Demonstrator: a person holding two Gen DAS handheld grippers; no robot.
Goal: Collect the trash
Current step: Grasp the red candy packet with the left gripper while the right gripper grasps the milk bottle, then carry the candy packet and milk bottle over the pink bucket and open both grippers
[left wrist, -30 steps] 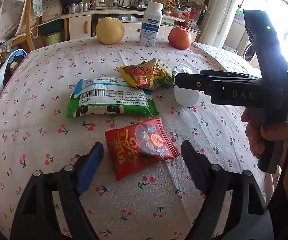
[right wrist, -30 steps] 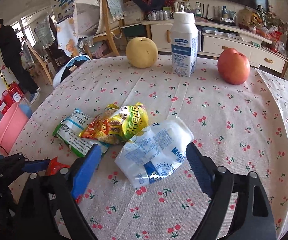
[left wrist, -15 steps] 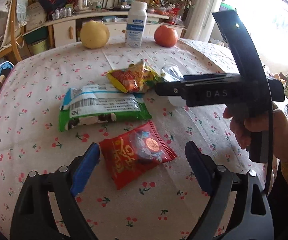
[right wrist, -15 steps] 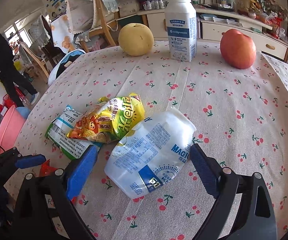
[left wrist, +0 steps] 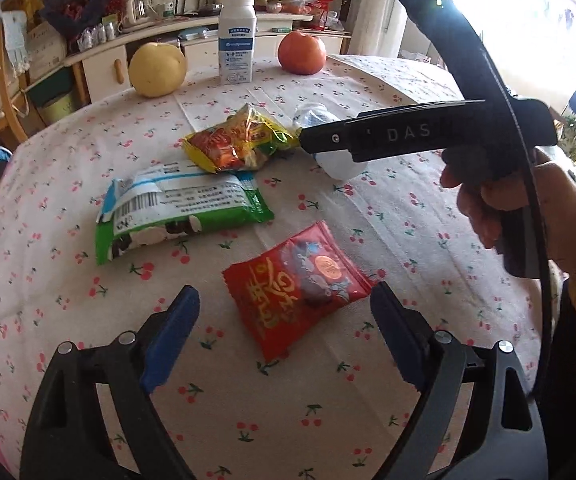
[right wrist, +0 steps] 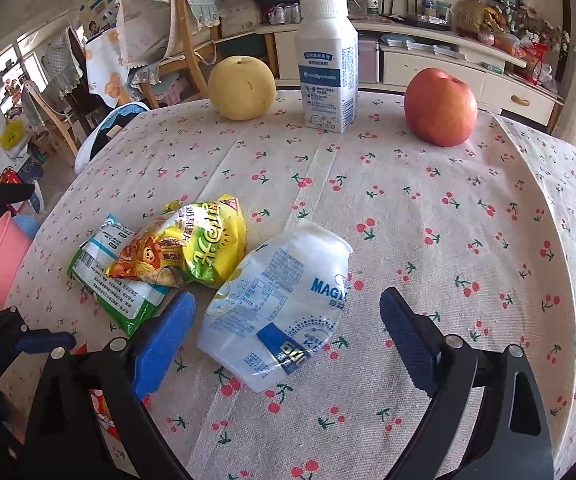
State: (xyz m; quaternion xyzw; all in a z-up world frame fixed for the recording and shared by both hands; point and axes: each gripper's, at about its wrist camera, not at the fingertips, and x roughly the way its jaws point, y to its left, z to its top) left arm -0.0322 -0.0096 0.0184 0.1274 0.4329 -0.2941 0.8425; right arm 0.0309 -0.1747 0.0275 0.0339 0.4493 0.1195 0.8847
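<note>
Bare cherry-print tablecloth [right wrist: 468, 240] is being left open across the right half, up to the red apple [right wrist: 440, 107]. The left-centre is being crowded by a yellow crisp packet [right wrist: 191, 250], a green-and-white wrapper [left wrist: 179, 208], a flat red sachet [left wrist: 296, 284] and a crumpled white plastic pouch [right wrist: 279, 304]. The far edge is being blocked by a yellow pear [right wrist: 242, 88] and an upright white bottle [right wrist: 328, 68].

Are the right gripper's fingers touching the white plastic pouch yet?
Apart. The right wrist view shows tablecloth between both fingers and the white plastic pouch, which lies flat between them.

Bottle [right wrist: 328, 60] between pear [right wrist: 241, 88] and apple [right wrist: 440, 107]
</note>
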